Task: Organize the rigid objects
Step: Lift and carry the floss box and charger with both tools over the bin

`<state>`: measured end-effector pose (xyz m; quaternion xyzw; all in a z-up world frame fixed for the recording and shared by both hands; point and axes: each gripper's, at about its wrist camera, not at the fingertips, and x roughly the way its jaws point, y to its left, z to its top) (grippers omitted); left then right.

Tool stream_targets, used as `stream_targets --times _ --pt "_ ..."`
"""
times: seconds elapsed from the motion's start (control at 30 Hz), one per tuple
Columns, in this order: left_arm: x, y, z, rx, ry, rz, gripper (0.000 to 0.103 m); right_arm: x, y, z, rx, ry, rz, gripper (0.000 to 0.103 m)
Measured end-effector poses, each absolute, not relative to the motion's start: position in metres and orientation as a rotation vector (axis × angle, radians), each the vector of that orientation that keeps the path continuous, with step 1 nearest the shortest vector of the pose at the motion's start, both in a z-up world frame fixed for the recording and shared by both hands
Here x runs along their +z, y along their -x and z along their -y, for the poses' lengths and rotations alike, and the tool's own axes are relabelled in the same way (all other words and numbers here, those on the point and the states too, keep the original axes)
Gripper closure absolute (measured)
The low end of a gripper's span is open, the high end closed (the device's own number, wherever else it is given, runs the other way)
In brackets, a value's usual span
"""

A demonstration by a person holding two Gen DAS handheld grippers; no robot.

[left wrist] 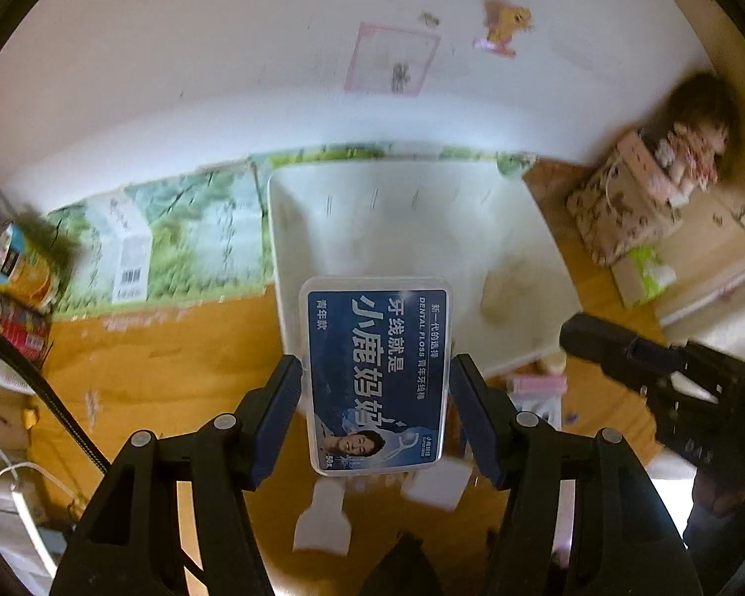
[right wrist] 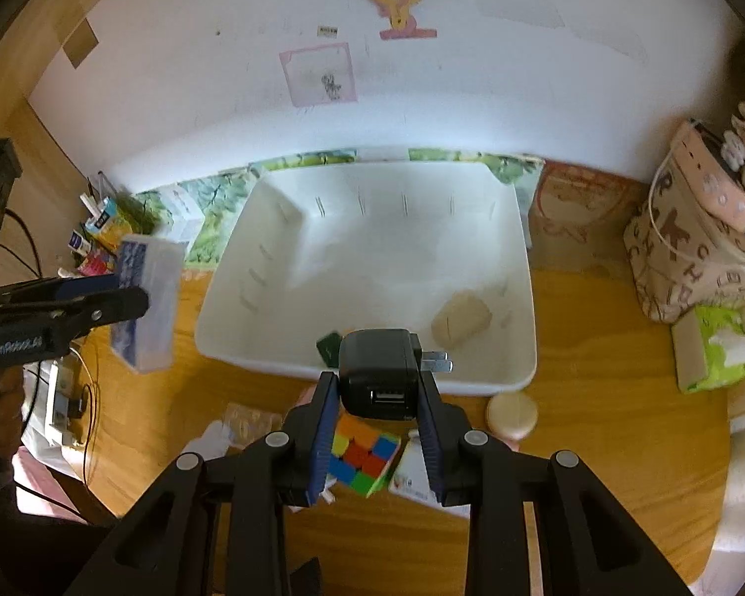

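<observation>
Between my left gripper (left wrist: 376, 412) pads I have the clear dental floss box (left wrist: 377, 377) pinched by its long sides, lifted above the wooden table (left wrist: 174, 372). My right gripper (right wrist: 377, 427) is clamped on the black USB charger (right wrist: 378, 372), prongs pointing right, with a colour cube (right wrist: 365, 462) on the table below. Beyond both sits the white bin (right wrist: 472, 382), a beige lump (right wrist: 462, 323) inside near its right wall.
</observation>
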<state>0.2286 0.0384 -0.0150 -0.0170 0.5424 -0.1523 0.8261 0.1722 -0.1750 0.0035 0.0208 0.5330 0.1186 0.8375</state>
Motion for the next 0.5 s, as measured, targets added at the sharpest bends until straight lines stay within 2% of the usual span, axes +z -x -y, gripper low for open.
stream_targets --times 0.5 --pt "-0.046 -0.285 -0.005 -0.326 0.220 -0.978 0.038 -0.021 -0.231 0.170 0.330 -0.034 -0.936 0.072"
